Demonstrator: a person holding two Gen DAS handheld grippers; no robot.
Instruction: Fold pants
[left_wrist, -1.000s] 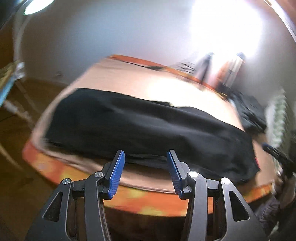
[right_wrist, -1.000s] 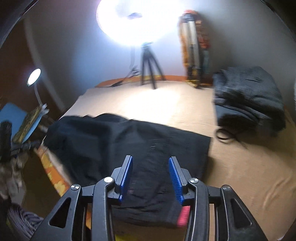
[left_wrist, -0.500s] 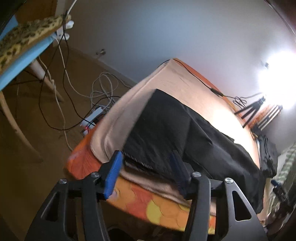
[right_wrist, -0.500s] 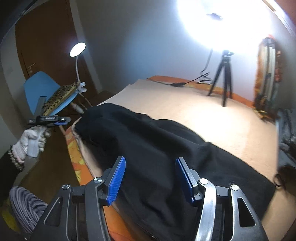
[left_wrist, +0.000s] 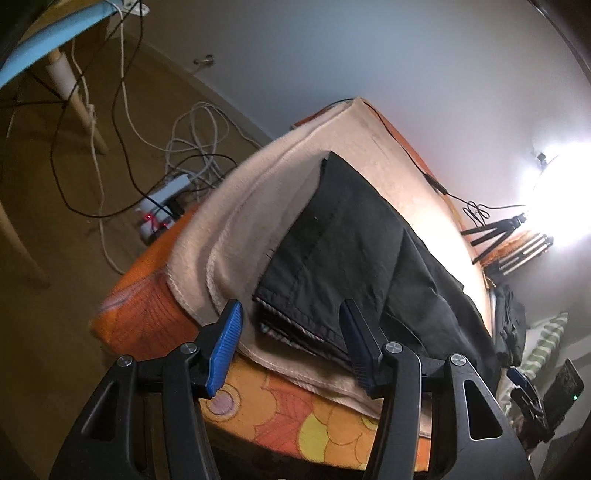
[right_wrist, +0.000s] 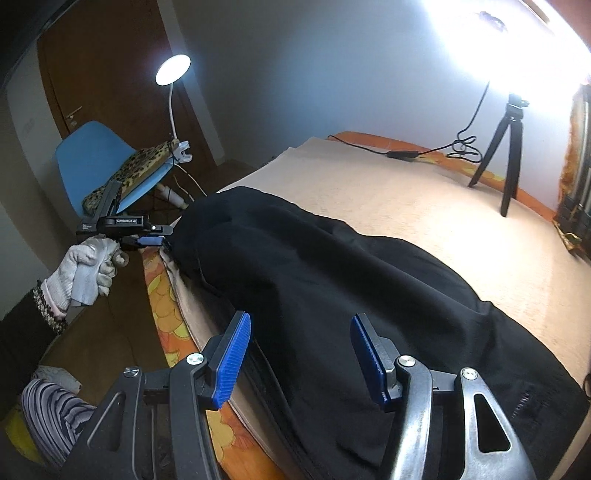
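Observation:
Black pants (left_wrist: 354, 251) lie stretched along the near edge of a bed covered by a beige blanket (left_wrist: 243, 221). In the left wrist view my left gripper (left_wrist: 290, 343) is open, its blue pads on either side of the pants' end, where the layered hems show. In the right wrist view the pants (right_wrist: 332, 280) run across the bed and my right gripper (right_wrist: 299, 358) is open just above their near edge. The left gripper (right_wrist: 147, 240) also shows there, held by a gloved hand at the pants' far left end.
The orange patterned mattress side (left_wrist: 280, 417) drops to a brown floor with cables and a power strip (left_wrist: 166, 192). A blue chair (right_wrist: 92, 158) and a lamp (right_wrist: 173, 70) stand left. A tripod (right_wrist: 506, 147) stands on the bed. Dark clothes (left_wrist: 511, 325) lie at the far right.
Both grippers swung left. The left one came in close to the pants' end at the bed corner. The right one dropped nearer the pants' near edge. Both stayed open.

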